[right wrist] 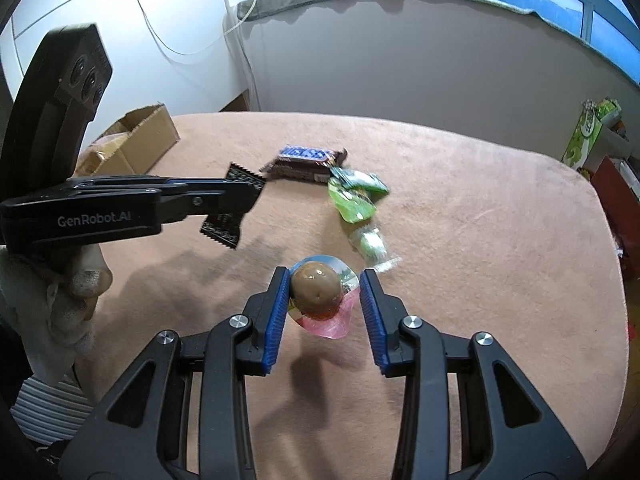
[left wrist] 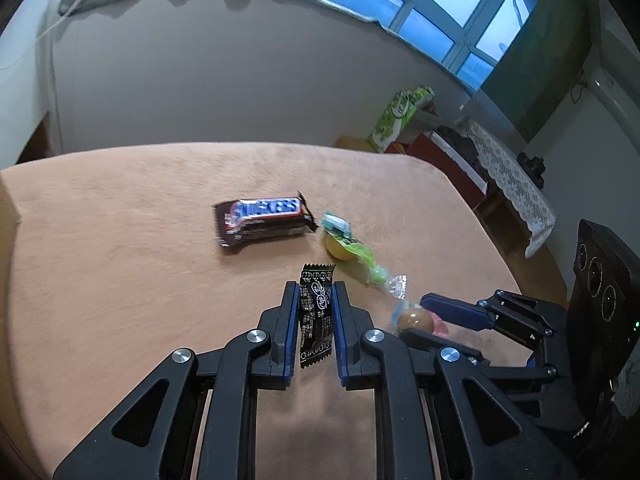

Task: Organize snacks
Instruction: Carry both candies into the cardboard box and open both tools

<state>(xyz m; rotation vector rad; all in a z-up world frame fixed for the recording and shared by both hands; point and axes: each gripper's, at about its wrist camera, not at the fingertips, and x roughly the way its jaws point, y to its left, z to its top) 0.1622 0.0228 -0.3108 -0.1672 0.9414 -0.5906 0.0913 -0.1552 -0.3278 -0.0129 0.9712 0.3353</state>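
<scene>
Here my left tool (left wrist: 316, 292) was clamped on a black candy sachet (left wrist: 316, 312), lifted clear of the pink-covered surface (left wrist: 120, 260). My right tool (right wrist: 324, 280) held a brown jelly cup (right wrist: 316, 288) between its blue pads (right wrist: 276, 320); the left pad touched it, though I could not tell whether the right one did. On the surface beyond lay a Snickers bar (left wrist: 262, 220), with a green jelly cup (right wrist: 354, 204) just beside it. A cardboard box (right wrist: 132, 144) sat at the far left edge.
</scene>
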